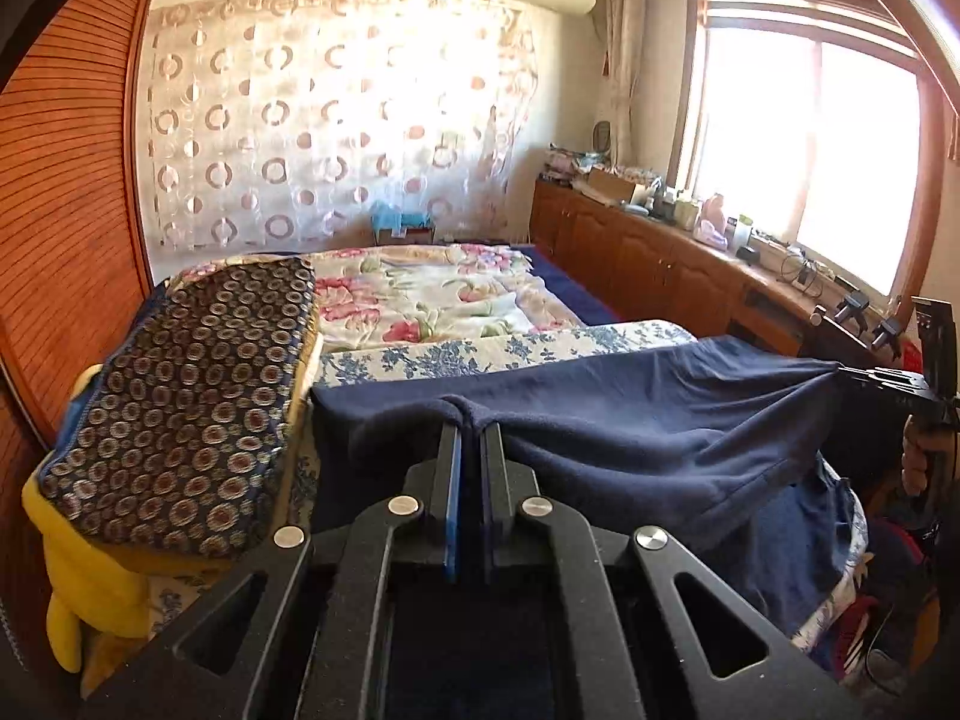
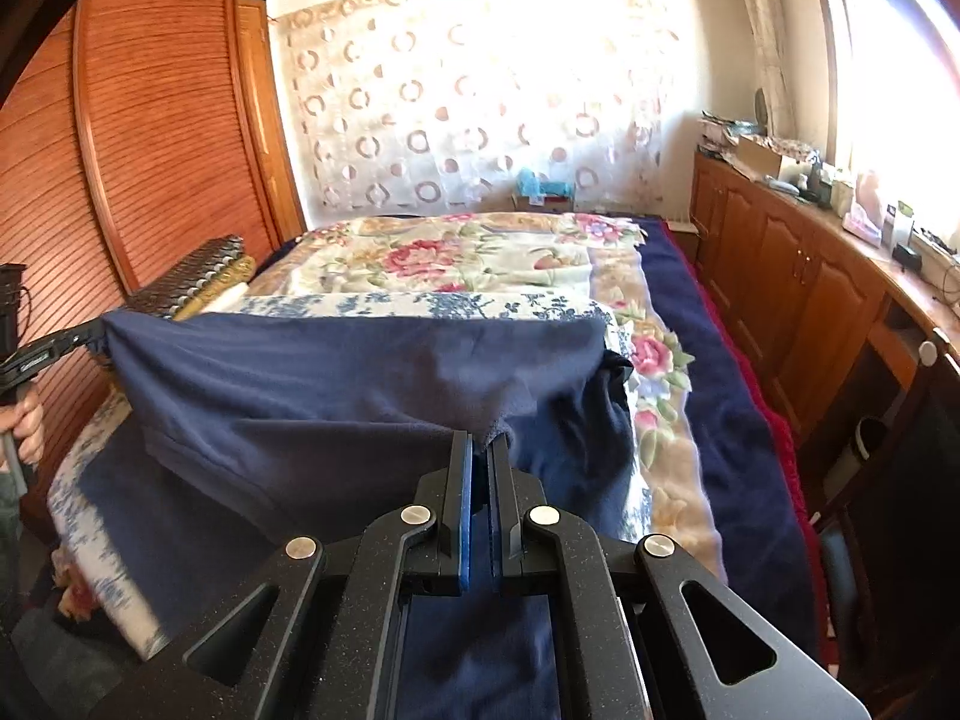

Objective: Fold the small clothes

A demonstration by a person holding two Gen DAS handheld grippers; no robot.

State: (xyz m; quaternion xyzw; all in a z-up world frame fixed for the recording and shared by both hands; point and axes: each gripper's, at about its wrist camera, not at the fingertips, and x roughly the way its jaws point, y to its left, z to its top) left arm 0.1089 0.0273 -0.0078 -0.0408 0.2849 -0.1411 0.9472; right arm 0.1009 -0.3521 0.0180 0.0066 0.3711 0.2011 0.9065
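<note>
The left gripper (image 1: 471,429) and right gripper (image 2: 480,450) each clench an edge of the navy garment (image 2: 336,372); it hangs taut between them over the bed (image 2: 672,438), probably so it lowers flat for folding.

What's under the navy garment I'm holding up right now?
Under the navy garment lies the blue-and-white floral sheet, showing past its far edge. Both grippers, left and right, pinch it; anything beneath its middle is hidden.

A dark navy fleece garment (image 2: 336,372) hangs stretched above the bed (image 2: 678,420), lifted at two edge points, lower part seemingly draped down.
</note>
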